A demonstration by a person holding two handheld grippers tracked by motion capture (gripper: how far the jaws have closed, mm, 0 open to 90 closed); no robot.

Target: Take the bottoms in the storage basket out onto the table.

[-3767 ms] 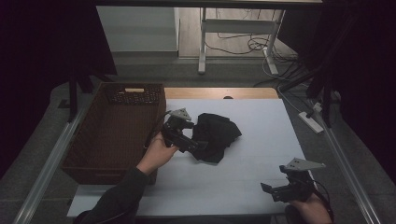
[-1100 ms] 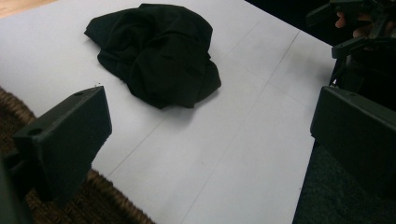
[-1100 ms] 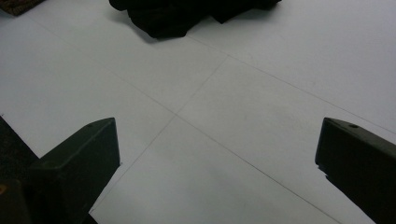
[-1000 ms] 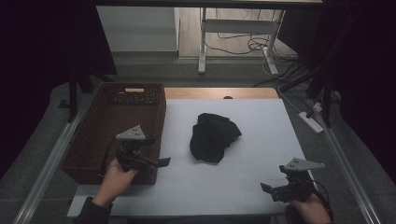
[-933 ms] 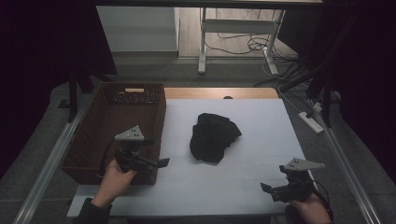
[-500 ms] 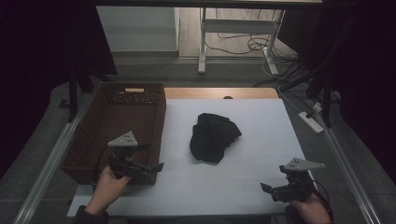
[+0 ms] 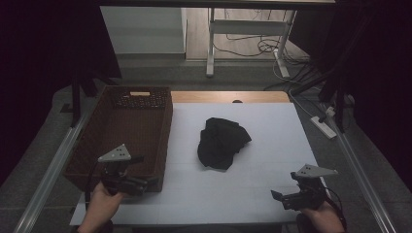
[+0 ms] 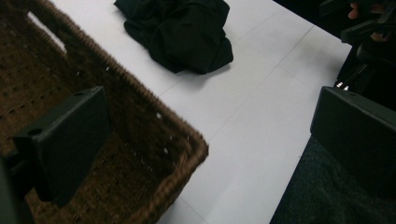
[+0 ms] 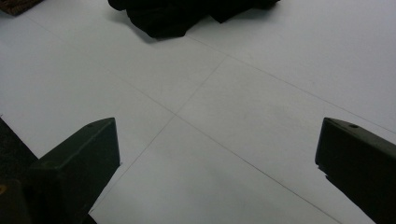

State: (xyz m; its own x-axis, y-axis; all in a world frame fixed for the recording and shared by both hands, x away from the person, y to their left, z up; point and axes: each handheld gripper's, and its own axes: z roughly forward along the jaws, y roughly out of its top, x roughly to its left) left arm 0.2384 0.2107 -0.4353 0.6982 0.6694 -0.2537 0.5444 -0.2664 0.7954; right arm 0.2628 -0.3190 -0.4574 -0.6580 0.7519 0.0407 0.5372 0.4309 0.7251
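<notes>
Since a few seconds ago, the left claw (image 7: 145, 183) has pulled away from the black cloth (image 7: 222, 141), where it was touching the heap, and now hovers at the near corner of the basket (image 7: 163, 127), its jaws spread and holding nothing. The cloth kept its place in the middle of the desk (image 7: 272, 145), so it reads as let go rather than carried; if the aim is to get it into the basket, that step is not yet done, and another reach looks needed. The right claw (image 7: 278, 197) has stayed at the near right edge of the desk, jaws wide apart over bare white surface.

Counted from largest to smallest: one desk, one brown woven basket standing at the desk's left side, one crumpled black cloth lying well apart from both claws, and two claws, one in each hand.
</notes>
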